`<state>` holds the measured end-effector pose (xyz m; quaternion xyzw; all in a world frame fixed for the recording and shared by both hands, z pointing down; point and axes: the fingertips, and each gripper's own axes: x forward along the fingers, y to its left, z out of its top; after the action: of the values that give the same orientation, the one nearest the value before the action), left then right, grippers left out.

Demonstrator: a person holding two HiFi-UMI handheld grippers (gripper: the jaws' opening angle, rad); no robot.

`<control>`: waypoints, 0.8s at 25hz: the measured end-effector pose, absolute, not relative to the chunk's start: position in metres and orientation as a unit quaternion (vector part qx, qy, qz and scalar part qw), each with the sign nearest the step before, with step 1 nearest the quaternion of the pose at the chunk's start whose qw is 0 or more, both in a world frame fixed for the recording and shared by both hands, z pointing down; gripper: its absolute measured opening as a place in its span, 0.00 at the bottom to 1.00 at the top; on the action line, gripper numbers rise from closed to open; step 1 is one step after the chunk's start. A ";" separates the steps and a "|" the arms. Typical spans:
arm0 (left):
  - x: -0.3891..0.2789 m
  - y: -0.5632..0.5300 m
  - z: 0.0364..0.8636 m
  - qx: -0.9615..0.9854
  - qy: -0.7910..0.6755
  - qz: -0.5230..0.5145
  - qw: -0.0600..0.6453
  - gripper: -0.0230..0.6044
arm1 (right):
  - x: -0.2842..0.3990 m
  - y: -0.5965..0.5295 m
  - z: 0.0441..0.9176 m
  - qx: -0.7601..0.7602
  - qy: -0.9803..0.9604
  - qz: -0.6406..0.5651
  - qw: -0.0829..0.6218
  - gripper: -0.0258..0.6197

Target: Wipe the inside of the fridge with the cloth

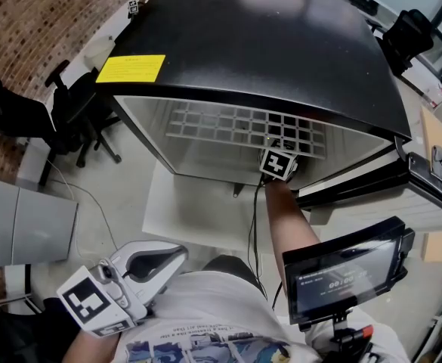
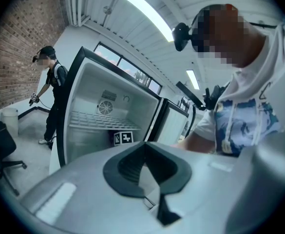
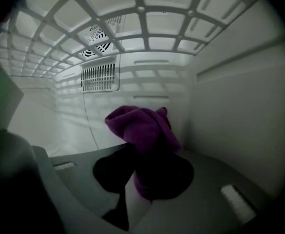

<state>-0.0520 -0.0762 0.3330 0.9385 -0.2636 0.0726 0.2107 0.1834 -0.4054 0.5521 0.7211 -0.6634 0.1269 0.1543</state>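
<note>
Right tongs [image 3: 144,174] clamp a bunched purple cloth [image 3: 140,126] inside the fridge [image 1: 266,51], under its wire shelf [image 3: 132,13] & near the right wall. Fabric looks soft, light, floppy, prob. best pinched at the wad so a loose fold can rub. Left tongs [image 1: 156,257] closed, empty, low by the person's chest, in a brick-walled room w/ office chair [image 1: 62,112]
</note>
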 end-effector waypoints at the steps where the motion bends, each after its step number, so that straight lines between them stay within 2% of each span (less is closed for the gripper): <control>1: -0.054 -0.075 0.334 0.939 -0.265 0.076 0.206 0.05 | 0.179 -0.405 0.554 0.718 -0.666 0.130 0.155 0.16; 20: -0.108 -0.052 0.344 0.918 -0.328 0.074 0.208 0.05 | 0.030 -0.408 0.574 0.607 -0.767 0.141 0.154 0.16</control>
<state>-0.1084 -0.0520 0.3440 0.9184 -0.3283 0.0743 0.2079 0.0304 -0.4082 0.5742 0.6066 -0.7671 0.1410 0.1539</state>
